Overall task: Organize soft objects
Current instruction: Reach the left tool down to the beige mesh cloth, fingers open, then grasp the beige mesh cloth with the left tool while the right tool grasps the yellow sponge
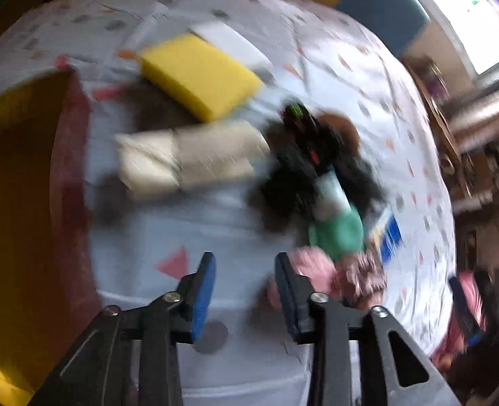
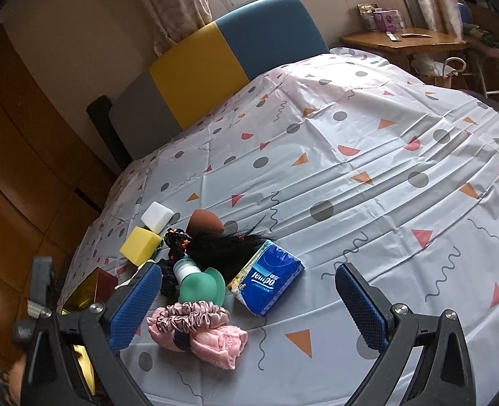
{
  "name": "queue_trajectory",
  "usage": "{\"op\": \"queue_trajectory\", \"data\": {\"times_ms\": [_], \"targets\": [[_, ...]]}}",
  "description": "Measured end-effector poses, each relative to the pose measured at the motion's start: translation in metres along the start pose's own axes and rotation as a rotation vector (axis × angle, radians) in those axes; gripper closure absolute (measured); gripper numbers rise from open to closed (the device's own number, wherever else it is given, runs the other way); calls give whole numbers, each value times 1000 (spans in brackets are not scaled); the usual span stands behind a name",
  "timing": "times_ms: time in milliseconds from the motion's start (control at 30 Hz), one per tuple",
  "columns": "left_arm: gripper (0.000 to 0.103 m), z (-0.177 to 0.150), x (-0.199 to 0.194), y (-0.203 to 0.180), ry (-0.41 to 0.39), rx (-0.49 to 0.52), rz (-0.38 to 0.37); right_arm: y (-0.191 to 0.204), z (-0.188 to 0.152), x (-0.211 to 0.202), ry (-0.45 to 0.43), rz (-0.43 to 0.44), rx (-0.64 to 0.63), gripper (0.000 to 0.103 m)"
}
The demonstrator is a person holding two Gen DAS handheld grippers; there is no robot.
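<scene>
The patterned tablecloth (image 2: 368, 155) spreads wide, and the soft things sit bunched at its near-left corner beside a gold-lined box (image 1: 19, 203). By the look of it this is the reaching step, nothing picked yet. The left gripper (image 1: 244, 291) hangs spread and empty over bare cloth; the right gripper (image 2: 249, 304) is splayed wide, holding nothing, its left pad beside the pink scrunchie (image 2: 188, 314). Next move wants one soft item squarely between the pads. The right view gives the tissue pack (image 2: 266, 277) and green bottle (image 2: 198, 284) sharply; the blurred left view alone shows a beige sponge (image 1: 188, 159) below the yellow sponge (image 1: 198, 74).
</scene>
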State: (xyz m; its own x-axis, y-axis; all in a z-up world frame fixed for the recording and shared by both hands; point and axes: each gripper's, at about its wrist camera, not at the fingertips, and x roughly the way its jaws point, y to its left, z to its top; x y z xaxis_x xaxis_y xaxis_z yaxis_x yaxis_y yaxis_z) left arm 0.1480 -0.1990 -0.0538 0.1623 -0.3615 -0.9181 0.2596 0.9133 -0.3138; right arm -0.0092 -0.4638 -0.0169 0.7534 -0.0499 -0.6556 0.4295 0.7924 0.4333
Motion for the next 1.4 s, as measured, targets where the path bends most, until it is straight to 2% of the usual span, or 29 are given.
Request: {"op": "queue_trajectory", "data": {"times_ms": [67,100,133,167,233,367,533,767,800,833,867,1000,1167,1400], "targets": [[56,12,-10,-6,-61,70,82,0,0,0,4,0,-4,0],[52,19,-11,-12,-59,123,118,0,-1,1,7,2,-1,0],[42,24,-12,-16,-53,175,152,-1,0,1,9,4,2,0],[39,27,-12,-24,-48,259,200,-1,0,1,11,4,6,0],[39,32,-5,-35,-44,419,275,-3,0,2,14,5,14,0],[39,34,18,-47,16,650,348,-3,-1,3,20,0,18,0],[41,35,32,-46,14,752,379,-5,-2,7,37,-4,22,0],[42,50,67,-42,51,766,353,-5,-3,13,55,-17,14,0],[44,53,68,-40,43,747,333,-5,-3,14,58,-17,16,0],[56,56,67,-37,41,708,305,-5,-3,15,61,-20,17,0],[62,58,65,-36,36,688,300,-5,-3,16,62,-23,16,0],[71,46,60,-36,-8,685,307,-4,-3,18,66,-30,9,0],[81,19,32,-29,-50,604,216,-4,-4,19,76,-33,-2,0],[84,-19,-27,-23,-169,495,75,3,-8,21,91,-19,-37,0]]}}
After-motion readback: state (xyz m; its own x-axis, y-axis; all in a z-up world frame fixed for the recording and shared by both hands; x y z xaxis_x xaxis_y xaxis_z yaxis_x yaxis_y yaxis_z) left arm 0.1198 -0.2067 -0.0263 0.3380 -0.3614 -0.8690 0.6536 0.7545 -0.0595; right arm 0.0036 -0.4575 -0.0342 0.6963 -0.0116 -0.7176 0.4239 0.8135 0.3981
